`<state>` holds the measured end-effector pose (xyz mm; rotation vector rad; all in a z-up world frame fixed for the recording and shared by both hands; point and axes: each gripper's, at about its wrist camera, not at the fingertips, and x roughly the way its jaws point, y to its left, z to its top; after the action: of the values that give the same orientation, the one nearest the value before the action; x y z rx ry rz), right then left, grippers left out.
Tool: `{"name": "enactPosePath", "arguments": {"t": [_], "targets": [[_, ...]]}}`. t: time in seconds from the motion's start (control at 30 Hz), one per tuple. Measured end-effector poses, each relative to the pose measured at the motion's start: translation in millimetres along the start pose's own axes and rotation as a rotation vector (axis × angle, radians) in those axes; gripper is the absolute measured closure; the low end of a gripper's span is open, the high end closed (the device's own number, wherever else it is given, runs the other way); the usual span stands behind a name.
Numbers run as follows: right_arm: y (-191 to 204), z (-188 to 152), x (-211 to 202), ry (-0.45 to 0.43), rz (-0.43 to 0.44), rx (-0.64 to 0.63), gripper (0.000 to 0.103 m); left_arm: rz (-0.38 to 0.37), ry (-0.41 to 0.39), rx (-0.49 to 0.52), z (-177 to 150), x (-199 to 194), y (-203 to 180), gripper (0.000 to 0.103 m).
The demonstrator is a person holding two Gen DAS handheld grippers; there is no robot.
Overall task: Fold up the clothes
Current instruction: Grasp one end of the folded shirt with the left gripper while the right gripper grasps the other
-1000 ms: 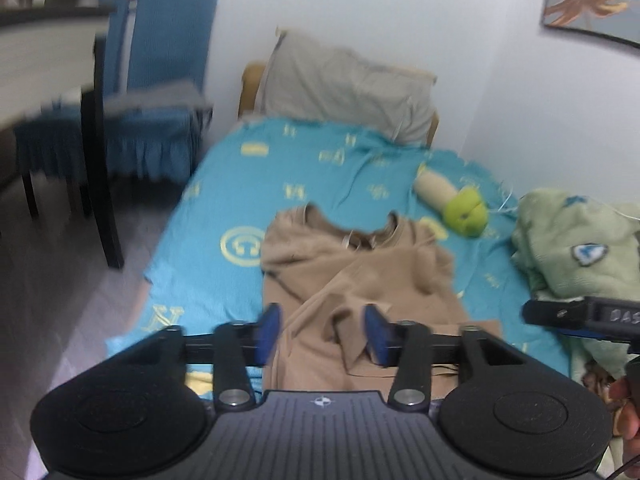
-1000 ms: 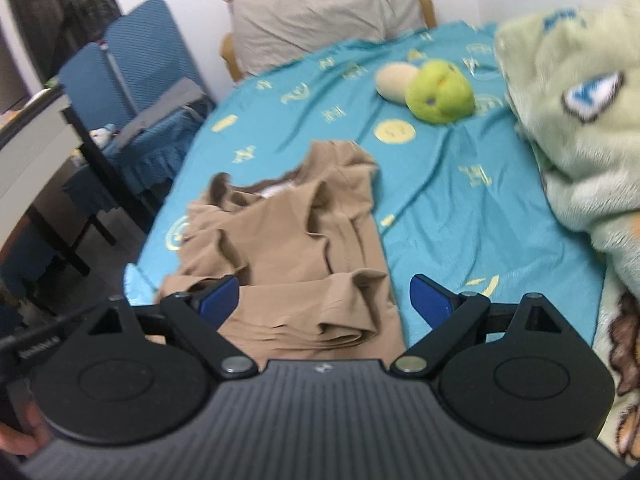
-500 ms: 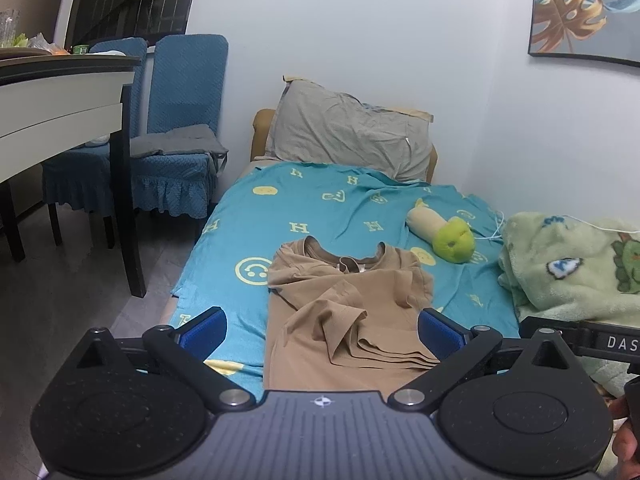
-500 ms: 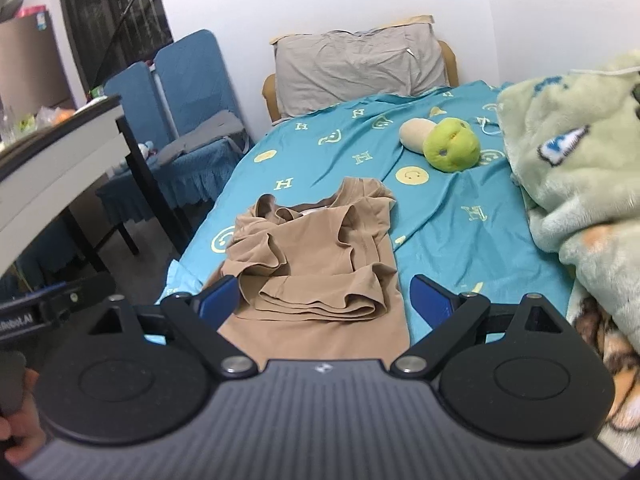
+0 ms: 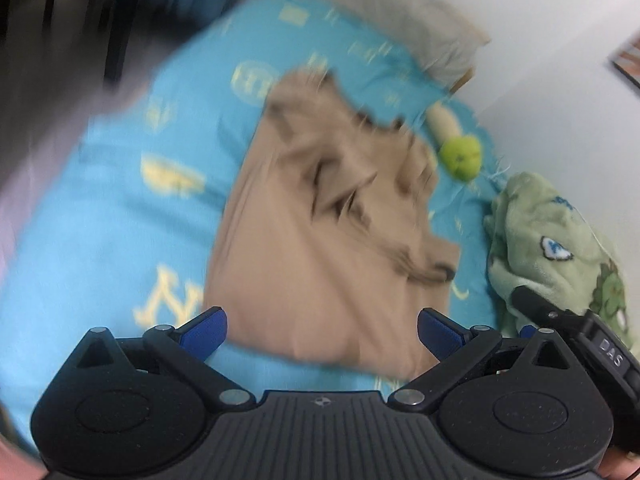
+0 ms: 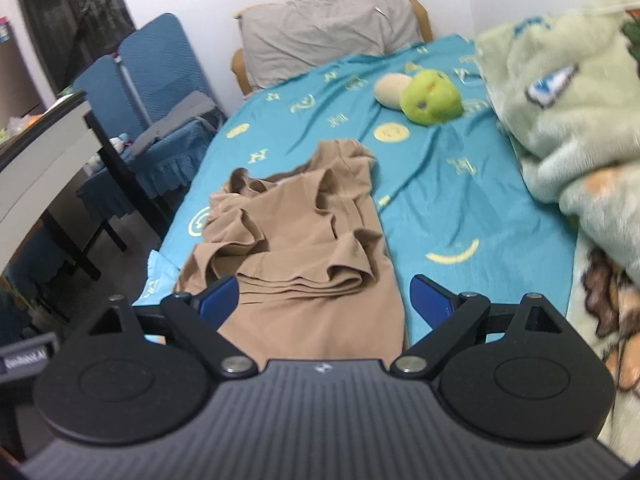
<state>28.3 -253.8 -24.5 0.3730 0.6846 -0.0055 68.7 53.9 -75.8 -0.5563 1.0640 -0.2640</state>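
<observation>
Right, the tan shirt lies on the bed's turquoise sheet, partly folded, with its sleeves bunched inward across the chest and its collar toward the far end. The lower hem runs to the near edge of the bed, right under both cameras. The left gripper stands wide apart, blue pads on either side with nothing between them but the view of the cloth below; no pad touches the fabric. Its picture is heavily smeared and tilted, so fine creases in the shirt cannot be made out there. The right gripper is spread wide as well, empty, hovering at the near end of the shirt with the layered fold lying just beyond its pads. Neither one is holding anything.

Far up the bed, a grey pillow leans on the headboard. A green plush toy with a cream end rests on the sheet, well apart from the shirt, to the far right. On the right side a pale green fleece blanket is heaped up, touching the sheet's edge. To the left of the bed stand blue chairs and a dark-legged bench with a white side. In the left view, part of the right gripper's black body shows at the near right, in front of the blanket.
</observation>
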Motion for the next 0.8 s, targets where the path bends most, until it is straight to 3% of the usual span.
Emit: {"name": "enactPosePath", "arguments": {"t": [0.1,0.2,0.4,0.6,0.67,0.73,0.8], "targets": [[-4,-1,3,0.01,-0.012,0.032,0.009,-0.048,0.099,-0.168,-3,23,26,0.003],[-8,-1,4,0.016,-0.007,0.063,0.009,-0.03,0.168,-0.252,-6,44,44,0.007],[-20,-3,8,0.018,0.02,0.175,0.009,-0.098,0.026,-0.361,1,49,60,0.008],[-39,-13,17,0.088,0.11,0.371,0.009,-0.127,-0.052,-0.492,-6,43,86,0.049],[-39,-17,22,0.121,0.144,0.402,0.009,-0.128,-0.065,-0.512,-9,41,91,0.073],[-36,-23,27,0.151,0.175,0.421,0.009,-0.128,-0.076,-0.52,-9,40,94,0.085],[-34,-31,35,0.2,0.24,0.473,0.009,-0.14,-0.1,-0.505,-8,34,94,0.089]]}}
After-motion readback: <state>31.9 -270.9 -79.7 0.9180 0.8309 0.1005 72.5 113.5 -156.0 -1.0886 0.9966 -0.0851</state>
